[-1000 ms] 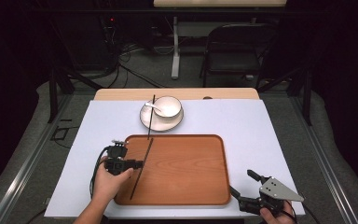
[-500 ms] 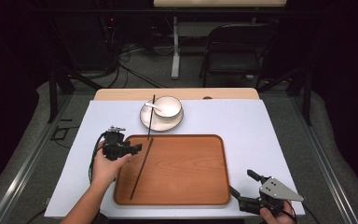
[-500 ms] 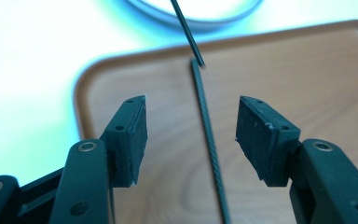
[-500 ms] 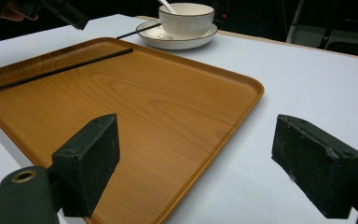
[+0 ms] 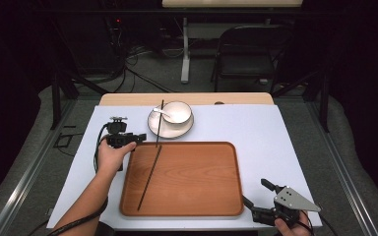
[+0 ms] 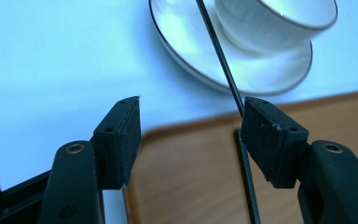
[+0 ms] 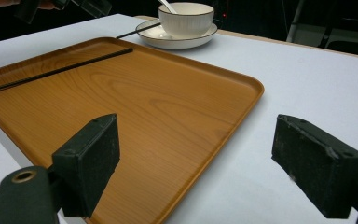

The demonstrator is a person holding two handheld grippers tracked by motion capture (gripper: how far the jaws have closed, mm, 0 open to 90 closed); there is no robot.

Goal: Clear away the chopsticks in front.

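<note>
A wooden tray (image 5: pixel 236 177) lies mid-table with one black chopstick (image 5: pixel 149 178) along its left side. A second chopstick (image 5: pixel 159 123) leans across the white saucer (image 5: pixel 184 130), which carries a bowl (image 5: pixel 178 112) and spoon (image 5: pixel 160 112). My left gripper (image 5: pixel 140 137) hovers at the tray's far left corner. Its jaws have just been opening and stand wide (image 6: pixel 191 121), gripping nothing. The leaning chopstick (image 6: pixel 219 51) passes right beside the right-hand pad (image 6: pixel 265 135). My right gripper (image 5: pixel 256 192) rests open at the tray's near right corner (image 7: pixel 196 154), empty.
A white mat (image 5: pixel 275 142) covers the table, whose wooden edge (image 5: pixel 241 98) shows at the far side. A dark chair (image 5: pixel 256 54) and a table leg (image 5: pixel 184 54) stand on the floor beyond. Cables trail from both grippers.
My left gripper has moved from the tray's left edge toward the far side, away from the chopstick in the tray, and its jaws have spread. The right gripper has stayed put.
</note>
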